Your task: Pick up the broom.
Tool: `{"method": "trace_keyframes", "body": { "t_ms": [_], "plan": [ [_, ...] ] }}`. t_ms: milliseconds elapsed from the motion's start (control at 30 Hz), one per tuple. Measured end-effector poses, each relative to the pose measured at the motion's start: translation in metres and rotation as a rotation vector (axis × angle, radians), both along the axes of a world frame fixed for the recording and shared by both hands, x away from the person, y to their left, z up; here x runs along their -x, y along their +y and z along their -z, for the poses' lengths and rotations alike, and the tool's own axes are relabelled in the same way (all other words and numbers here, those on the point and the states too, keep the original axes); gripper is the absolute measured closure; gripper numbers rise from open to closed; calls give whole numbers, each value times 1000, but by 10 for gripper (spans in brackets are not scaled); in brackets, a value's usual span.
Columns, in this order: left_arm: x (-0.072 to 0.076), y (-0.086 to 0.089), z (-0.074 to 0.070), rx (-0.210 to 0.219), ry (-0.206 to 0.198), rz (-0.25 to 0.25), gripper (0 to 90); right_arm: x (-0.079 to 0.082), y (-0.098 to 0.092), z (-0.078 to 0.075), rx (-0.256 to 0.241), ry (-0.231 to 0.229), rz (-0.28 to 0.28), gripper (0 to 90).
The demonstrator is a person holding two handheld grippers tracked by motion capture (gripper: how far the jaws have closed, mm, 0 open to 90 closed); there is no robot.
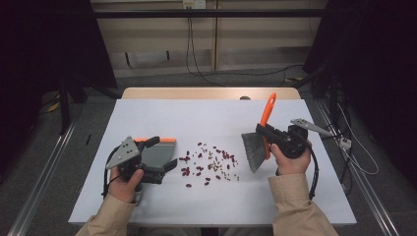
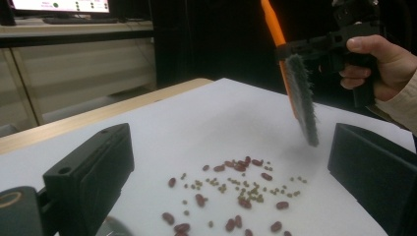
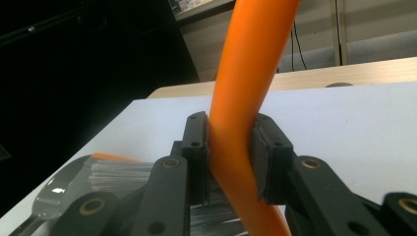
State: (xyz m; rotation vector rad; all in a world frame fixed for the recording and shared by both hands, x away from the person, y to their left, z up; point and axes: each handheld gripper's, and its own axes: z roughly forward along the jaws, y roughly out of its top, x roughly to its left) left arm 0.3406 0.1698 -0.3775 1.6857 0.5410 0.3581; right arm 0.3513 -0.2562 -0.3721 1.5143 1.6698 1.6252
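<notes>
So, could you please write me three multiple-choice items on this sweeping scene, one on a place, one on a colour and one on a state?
1. Where do the scattered beans lie?
A. Between the dustpan and the brush
B. Inside the dustpan
C. On the floor

2. What colour is the brush's handle?
A. Blue
B. Orange
C. Green

3. How does the right hand-held gripper stand?
A. Open above the beans
B. Lying on the table
C. Shut on the brush

Answers:
1. A: the high view shows the beans on the white table, dustpan to their left, brush to their right.
2. B: the handle is bright orange in all three views.
3. C: the right gripper view shows both jaws pressed against the handle.
</notes>
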Motion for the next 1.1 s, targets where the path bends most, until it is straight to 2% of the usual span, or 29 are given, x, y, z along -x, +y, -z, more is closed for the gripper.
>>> {"method": "trace_keyframes", "body": {
  "t_ms": [333, 533, 667, 800, 900, 1000, 1067, 1100],
  "plan": [
    [-4, -45, -2, -15, 52, 48, 44, -4, 20, -5, 5, -23, -37, 711],
    [-7, -69, 3, -53, 84, 84, 80, -6, 34, -7, -7, -30, -77, 711],
    [-8, -82, 6, -61, 103, 95, 102, -7, 44, -8, -17, -38, -94, 711],
    [-10, -91, 8, -52, 115, 93, 104, -8, 54, -9, -27, -44, -112, 711],
    [-11, -97, 10, -68, 111, 91, 116, -9, 62, -9, -14, -49, -125, 711],
    [-13, -101, 13, -71, 120, 75, 144, -10, 71, -8, -25, -48, -144, 711],
    [-15, -103, 14, -46, 130, 60, 167, -9, 77, -8, -21, -51, -159, 710],
    [-16, -103, 14, -48, 124, 50, 185, -9, 81, -9, -23, -51, -163, 711]
  ]
}}
